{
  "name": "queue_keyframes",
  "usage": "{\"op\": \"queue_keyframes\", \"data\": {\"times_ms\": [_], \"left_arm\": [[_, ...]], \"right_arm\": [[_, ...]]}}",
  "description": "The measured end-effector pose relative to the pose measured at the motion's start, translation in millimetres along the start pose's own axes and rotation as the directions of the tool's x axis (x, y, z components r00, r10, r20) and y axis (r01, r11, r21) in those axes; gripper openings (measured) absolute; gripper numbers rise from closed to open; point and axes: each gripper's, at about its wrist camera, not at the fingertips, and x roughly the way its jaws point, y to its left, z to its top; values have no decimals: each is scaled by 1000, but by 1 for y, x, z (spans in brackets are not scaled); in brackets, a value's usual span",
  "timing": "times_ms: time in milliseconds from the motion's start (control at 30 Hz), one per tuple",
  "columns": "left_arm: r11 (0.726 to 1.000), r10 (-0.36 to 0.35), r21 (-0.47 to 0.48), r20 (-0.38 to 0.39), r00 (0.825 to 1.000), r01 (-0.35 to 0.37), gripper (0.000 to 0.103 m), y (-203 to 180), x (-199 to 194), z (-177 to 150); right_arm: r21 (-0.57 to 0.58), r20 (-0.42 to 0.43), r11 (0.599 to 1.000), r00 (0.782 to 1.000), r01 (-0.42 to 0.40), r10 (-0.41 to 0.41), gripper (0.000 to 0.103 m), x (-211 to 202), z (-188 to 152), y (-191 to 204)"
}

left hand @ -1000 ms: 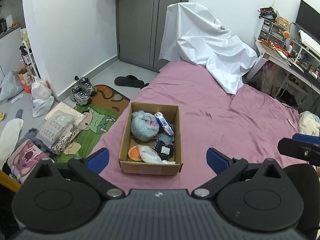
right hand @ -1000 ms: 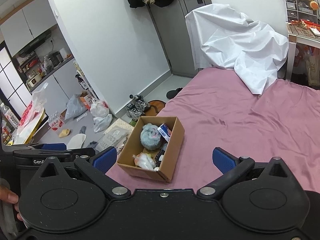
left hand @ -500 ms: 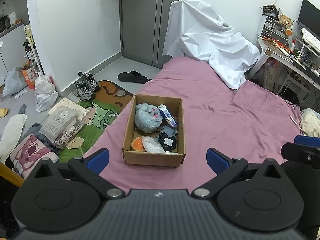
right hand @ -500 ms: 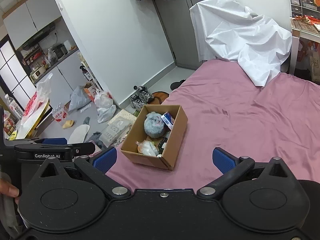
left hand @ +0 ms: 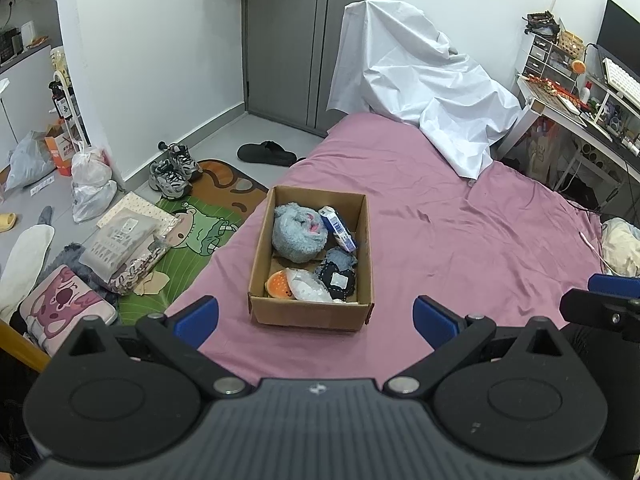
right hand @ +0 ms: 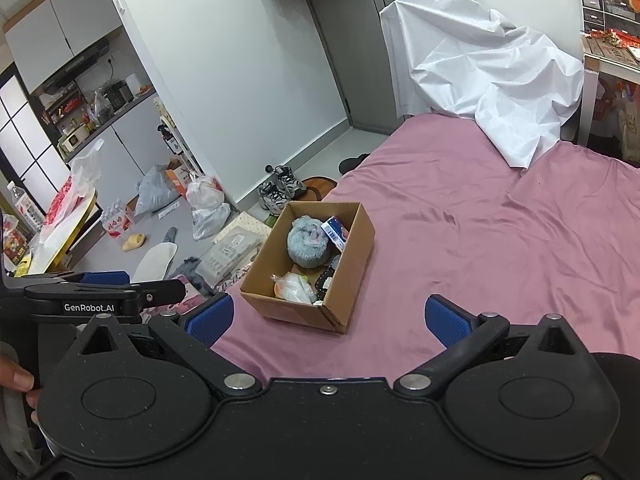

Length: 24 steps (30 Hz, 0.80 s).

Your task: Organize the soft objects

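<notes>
One cardboard box [left hand: 311, 254] sits on the pink bed [left hand: 460, 248], ahead of and between the wide-spread, empty fingers [left hand: 197, 320] of the left gripper [left hand: 316, 314]. It holds one grey plush [left hand: 298, 236], one blue-white carton [left hand: 339, 227], one dark pouch [left hand: 339, 276] and one orange toy [left hand: 280, 285]. Only the right wrist view shows the kitchen table [right hand: 100, 120]; there the right gripper [right hand: 328, 318] is likewise wide and empty, the box just ahead of its left finger.
</notes>
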Motion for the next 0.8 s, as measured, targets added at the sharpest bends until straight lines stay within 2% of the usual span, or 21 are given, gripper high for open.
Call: {"op": "queue_keyframes", "data": {"times_ms": [800], "left_arm": [[1000,0,-6,-1,1000,0,103,1,-2,-2]], "right_arm": [[-6,-10,1000,1000,4,-4,103,0,0,2]]}}
